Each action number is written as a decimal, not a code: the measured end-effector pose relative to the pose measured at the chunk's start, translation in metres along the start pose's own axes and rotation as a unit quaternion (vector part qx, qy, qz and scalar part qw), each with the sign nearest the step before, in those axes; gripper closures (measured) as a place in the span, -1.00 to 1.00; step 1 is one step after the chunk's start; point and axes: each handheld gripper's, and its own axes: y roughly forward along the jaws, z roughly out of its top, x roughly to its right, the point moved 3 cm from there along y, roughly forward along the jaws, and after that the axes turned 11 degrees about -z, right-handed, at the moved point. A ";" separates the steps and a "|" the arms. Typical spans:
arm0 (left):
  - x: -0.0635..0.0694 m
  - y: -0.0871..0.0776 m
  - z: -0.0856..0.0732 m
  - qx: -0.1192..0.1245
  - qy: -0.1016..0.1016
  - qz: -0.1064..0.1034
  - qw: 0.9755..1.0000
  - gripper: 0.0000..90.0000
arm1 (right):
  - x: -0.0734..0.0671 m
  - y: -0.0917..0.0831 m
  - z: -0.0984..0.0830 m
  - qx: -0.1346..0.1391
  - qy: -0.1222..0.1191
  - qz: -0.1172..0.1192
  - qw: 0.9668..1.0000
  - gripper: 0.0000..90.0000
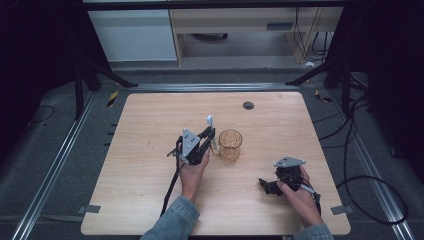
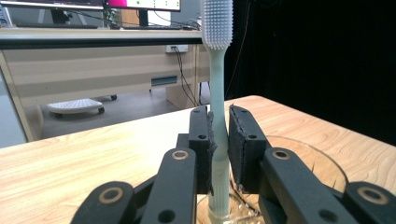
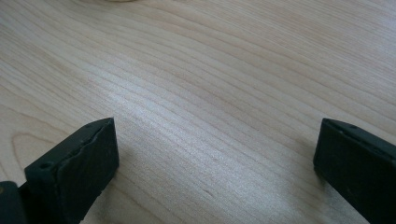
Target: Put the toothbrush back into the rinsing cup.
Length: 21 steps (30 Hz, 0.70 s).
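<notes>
The left hand-held gripper (image 2: 219, 135) clamps an upright pale-green silicone toothbrush (image 2: 217, 93), apparently over the clear amber glass (image 1: 230, 144); the right hand-held gripper (image 3: 215, 158) gapes empty over the light wooden table (image 1: 150, 125).

Left claw (image 1: 212, 136) raised, jaws clamped tight, right claw (image 1: 267, 186) low, jaws wide apart

A pale mint-green toothbrush (image 2: 218, 116) with a whitish bristle head is showing at the top centre of the left gripper view, between matt black pads. Near the high view's centre an amber-tinted clear cup (image 1: 230, 144) is glowing on the light, fine-grained wooden table (image 1: 150, 125). Faded blue denim sleeves (image 1: 175, 220) are lying along the bottom edge.
</notes>
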 end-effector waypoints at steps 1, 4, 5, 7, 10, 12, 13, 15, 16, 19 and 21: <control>0.000 0.000 -0.001 -0.001 -0.001 0.000 1.000 0.76 | 0.000 0.000 0.000 0.000 0.000 0.000 1.000 -0.99; 0.000 0.000 -0.005 -0.005 -0.003 0.000 1.000 0.76 | 0.000 0.000 0.000 0.000 0.000 0.000 1.000 -0.99; 0.000 0.000 -0.005 -0.007 -0.004 0.000 1.000 0.76 | 0.000 0.000 0.000 0.001 -0.001 0.000 1.000 -0.99; 0.000 0.000 -0.006 -0.009 -0.005 0.000 1.000 0.76 | 0.000 0.000 0.000 0.000 0.000 0.000 1.000 -0.99; 0.000 0.001 -0.007 -0.012 -0.004 0.000 1.000 0.76 | 0.000 0.000 0.000 0.000 0.000 0.000 1.000 -0.99; 0.000 0.001 -0.007 -0.012 -0.006 0.000 1.000 0.76 | 0.000 0.000 0.000 0.000 0.000 0.000 1.000 -0.99; -0.001 0.001 -0.008 -0.013 -0.007 -0.001 1.000 0.76 | 0.000 0.000 0.000 0.000 0.000 0.000 1.000 -0.99; -0.001 0.002 -0.008 -0.017 -0.006 -0.001 1.000 0.76 | 0.000 0.000 0.000 0.000 0.000 0.000 1.000 -0.99; -0.001 0.002 -0.008 -0.018 -0.006 -0.001 1.000 0.76 | 0.000 0.000 0.000 0.000 0.000 0.000 1.000 -0.99; -0.001 0.003 -0.008 -0.021 -0.005 -0.001 1.000 0.76 | 0.000 0.000 0.000 0.000 0.000 0.000 1.000 -0.99; -0.001 0.003 -0.008 -0.024 -0.005 -0.002 1.000 0.76 | 0.000 0.000 0.000 0.000 0.000 0.000 1.000 -0.99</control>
